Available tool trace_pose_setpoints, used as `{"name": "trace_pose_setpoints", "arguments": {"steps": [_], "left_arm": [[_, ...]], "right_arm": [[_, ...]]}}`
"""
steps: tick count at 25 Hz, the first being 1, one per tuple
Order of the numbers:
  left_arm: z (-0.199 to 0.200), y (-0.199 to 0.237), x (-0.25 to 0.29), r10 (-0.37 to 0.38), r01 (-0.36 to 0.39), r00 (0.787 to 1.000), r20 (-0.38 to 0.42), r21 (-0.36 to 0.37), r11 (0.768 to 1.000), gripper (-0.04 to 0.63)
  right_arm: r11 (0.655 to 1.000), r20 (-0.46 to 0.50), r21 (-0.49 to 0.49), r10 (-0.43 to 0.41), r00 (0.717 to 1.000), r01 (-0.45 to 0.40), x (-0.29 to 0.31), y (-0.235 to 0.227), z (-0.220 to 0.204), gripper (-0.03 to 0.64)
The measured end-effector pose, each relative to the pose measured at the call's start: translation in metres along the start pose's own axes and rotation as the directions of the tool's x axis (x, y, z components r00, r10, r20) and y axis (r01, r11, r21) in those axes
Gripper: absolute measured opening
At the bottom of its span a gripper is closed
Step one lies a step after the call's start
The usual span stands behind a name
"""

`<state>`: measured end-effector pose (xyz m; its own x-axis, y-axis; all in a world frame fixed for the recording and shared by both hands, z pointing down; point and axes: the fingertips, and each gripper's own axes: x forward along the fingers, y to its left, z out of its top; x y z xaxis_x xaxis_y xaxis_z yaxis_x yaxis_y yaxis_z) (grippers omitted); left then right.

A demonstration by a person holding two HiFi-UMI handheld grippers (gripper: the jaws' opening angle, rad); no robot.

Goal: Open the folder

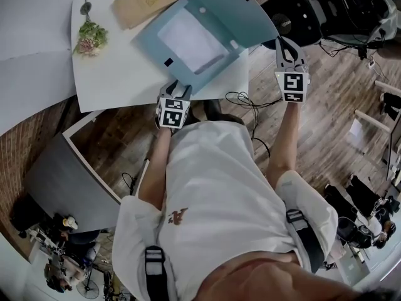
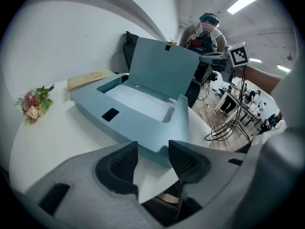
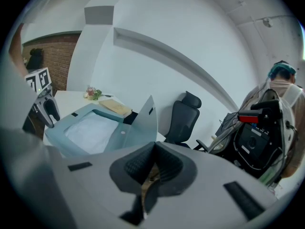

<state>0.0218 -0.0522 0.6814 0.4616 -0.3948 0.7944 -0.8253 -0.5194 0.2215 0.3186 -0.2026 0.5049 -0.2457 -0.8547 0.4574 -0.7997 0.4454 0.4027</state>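
A: Nearest the body, what did you log?

B: Left gripper (image 1: 178,88) at the near edge of the white table (image 1: 119,74), jaws well apart. The near corner of the folder (image 1: 214,69) stood just past the tips. Pads looked clear of it, though I couldn't confirm a touch from that angle.

A: And the folder itself?

B: Pale blue, box type, flat on the table and set diagonally. In the head view its long axis ran from far-left to near-right. Tray mouth faced up, with white paper (image 1: 191,39) inside. The lid (image 1: 235,8) stood raised along the far-right long side, leaning away.

A: Right gripper?

B: Right gripper (image 1: 287,44) was off the table's right edge, close beside the lid. Jaws pressed together, nothing between them.

A: Farther back?

B: A tan booklet (image 1: 143,2) just behind the folder. A small flower sprig (image 1: 91,37) lay to the left, well apart.
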Motion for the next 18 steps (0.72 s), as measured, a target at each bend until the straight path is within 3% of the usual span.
{"name": "trace_pose_setpoints", "arguments": {"steps": [18], "left_arm": [[-0.0007,-0.0001,-0.0003,-0.002,0.002,1.000,0.000,0.002,1.000,0.212]], "right_arm": [[1.000,0.001,-0.013,0.000,1.000,0.000,0.0005,0.0006,0.0014,0.008]]}}
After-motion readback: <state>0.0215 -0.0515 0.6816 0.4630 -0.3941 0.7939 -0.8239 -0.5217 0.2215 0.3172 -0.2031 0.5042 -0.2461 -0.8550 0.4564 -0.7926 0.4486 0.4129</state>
